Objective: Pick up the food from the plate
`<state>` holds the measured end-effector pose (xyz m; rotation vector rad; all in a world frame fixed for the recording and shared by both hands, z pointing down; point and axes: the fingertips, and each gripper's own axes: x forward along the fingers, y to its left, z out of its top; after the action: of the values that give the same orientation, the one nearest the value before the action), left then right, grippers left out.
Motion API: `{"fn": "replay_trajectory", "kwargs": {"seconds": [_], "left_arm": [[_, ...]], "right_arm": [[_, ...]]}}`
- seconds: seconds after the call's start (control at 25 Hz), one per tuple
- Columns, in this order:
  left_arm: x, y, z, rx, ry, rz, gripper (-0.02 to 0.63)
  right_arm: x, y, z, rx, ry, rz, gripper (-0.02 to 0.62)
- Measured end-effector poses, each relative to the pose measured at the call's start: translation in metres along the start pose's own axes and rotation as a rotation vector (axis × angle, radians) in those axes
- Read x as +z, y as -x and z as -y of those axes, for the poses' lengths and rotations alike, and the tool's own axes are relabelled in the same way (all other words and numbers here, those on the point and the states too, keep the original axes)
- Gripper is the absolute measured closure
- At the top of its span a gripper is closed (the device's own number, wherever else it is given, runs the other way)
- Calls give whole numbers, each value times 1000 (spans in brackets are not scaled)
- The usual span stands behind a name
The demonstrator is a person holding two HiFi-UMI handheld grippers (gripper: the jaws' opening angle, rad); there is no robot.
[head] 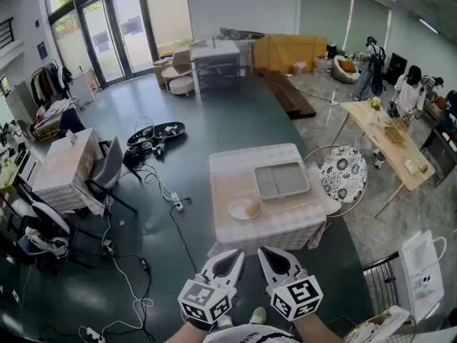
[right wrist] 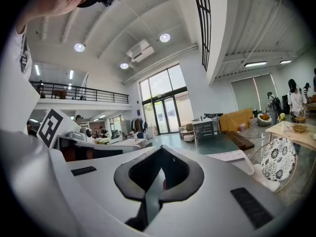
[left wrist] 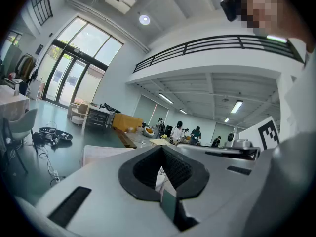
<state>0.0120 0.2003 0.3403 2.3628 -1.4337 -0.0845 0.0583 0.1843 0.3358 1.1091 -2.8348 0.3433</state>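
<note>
A small white plate (head: pixel 235 212) lies on the front part of a cloth-covered table (head: pixel 232 166), and a pale round piece of food (head: pixel 252 207) rests on it. Both grippers hang low in the head view, well short of the table and above the dark floor. My left gripper (head: pixel 238 254) has its jaws together with nothing between them, and so does my right gripper (head: pixel 262 251). In the left gripper view the left gripper (left wrist: pixel 161 151) points toward the table (left wrist: pixel 101 154). The right gripper (right wrist: pixel 162 152) faces the room in the right gripper view; no plate shows there.
A grey tray (head: pixel 281 179) sits behind the plate. A chair with a patterned cushion (head: pixel 343 174) stands at the table's right. Cables (head: pixel 168 195) trail over the floor at left, near another covered table (head: pixel 64 166). A white bag (head: pixel 421 274) stands at right. People stand far back right.
</note>
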Motion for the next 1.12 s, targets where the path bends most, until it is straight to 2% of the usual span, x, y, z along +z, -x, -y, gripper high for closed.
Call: {"fn": "replay_trajectory", "kwargs": {"seconds": [0.32, 0.6, 1.12], "left_arm": [[-5, 3, 9, 8, 2, -5, 600], [-11, -1, 8, 30, 8, -13, 600], [-12, -20, 23, 47, -8, 11, 600]], "right_arm": [[-1, 9, 0, 11, -7, 4, 581], [0, 13, 1, 58, -63, 31, 580], [0, 24, 28, 52, -73, 46, 580]]}}
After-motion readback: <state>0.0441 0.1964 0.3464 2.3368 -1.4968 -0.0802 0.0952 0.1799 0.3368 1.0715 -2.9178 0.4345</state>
